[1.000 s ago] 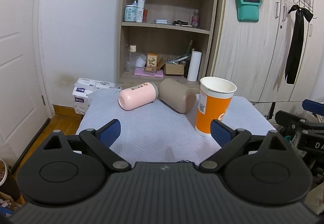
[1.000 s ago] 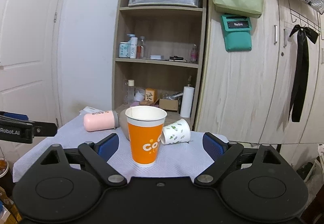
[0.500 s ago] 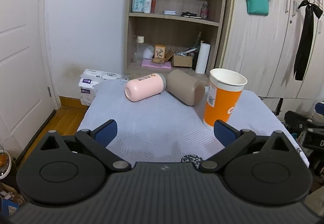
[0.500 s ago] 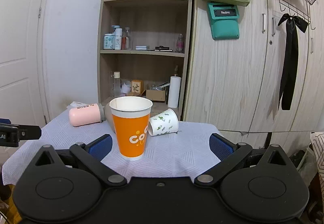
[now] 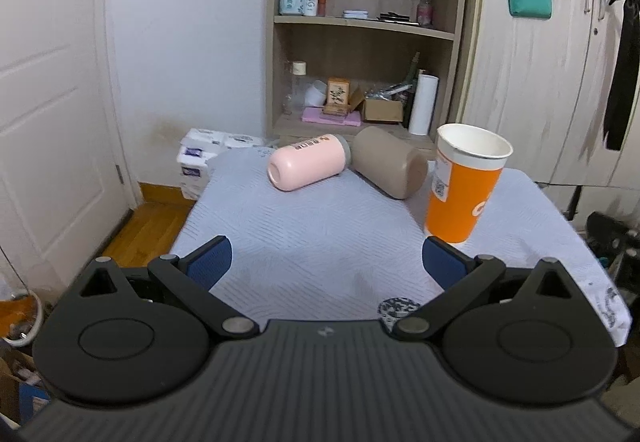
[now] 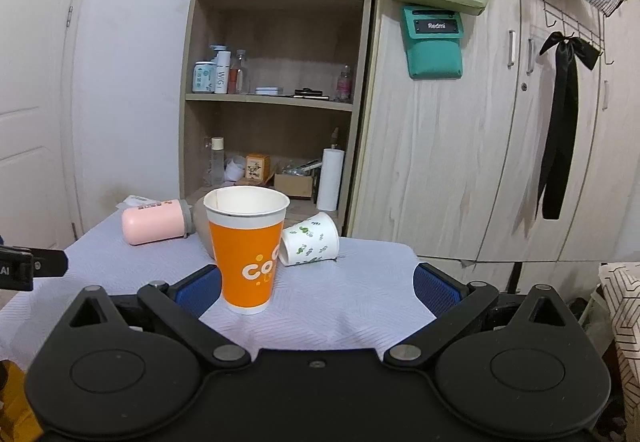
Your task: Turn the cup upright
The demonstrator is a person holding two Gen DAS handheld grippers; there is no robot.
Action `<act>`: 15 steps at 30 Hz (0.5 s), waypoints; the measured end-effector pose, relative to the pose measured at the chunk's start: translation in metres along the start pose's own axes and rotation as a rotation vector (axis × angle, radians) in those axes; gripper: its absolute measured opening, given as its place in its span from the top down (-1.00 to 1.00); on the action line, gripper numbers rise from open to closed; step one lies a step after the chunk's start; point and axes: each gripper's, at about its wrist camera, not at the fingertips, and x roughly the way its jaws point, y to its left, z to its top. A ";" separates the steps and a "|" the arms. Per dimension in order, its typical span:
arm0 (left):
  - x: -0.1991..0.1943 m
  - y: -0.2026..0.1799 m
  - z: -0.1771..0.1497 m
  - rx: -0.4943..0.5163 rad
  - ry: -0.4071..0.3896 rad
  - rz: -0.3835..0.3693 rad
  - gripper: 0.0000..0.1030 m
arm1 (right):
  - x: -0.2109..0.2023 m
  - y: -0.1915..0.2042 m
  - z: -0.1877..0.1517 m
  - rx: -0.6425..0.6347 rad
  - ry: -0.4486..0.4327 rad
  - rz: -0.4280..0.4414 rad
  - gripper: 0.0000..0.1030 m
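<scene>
Cups: one orange cup point(image 6: 247, 250) upright, three point(image 6: 309, 239) lying sideways.

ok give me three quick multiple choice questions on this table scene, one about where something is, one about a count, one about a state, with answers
1. Where does the white leaf-print cup lie?
A. beside the orange cup, on its far right side
B. on the shelf
C. inside the pink bottle

2. How many containers on the table lie on their sides?
A. one
B. three
C. five

3. What state is the right gripper in?
A. shut on the orange cup
B. shut on nothing
C. open, holding nothing

Answers:
1. A, the right wrist view shows it tipped over just past the orange cup.
2. B, the pink bottle, the tan bottle and the leaf-print cup are down; only the orange cup stands.
3. C, its blue pads stand wide apart with nothing between them.
</scene>
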 end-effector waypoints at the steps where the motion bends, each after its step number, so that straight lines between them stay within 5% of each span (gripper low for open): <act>1: 0.001 -0.002 0.000 0.015 0.002 0.011 -1.00 | -0.001 0.001 0.000 -0.001 -0.009 -0.008 -1.00; 15: -0.002 -0.004 -0.001 0.024 -0.012 0.007 -1.00 | 0.004 0.002 -0.001 0.016 0.004 -0.024 -1.00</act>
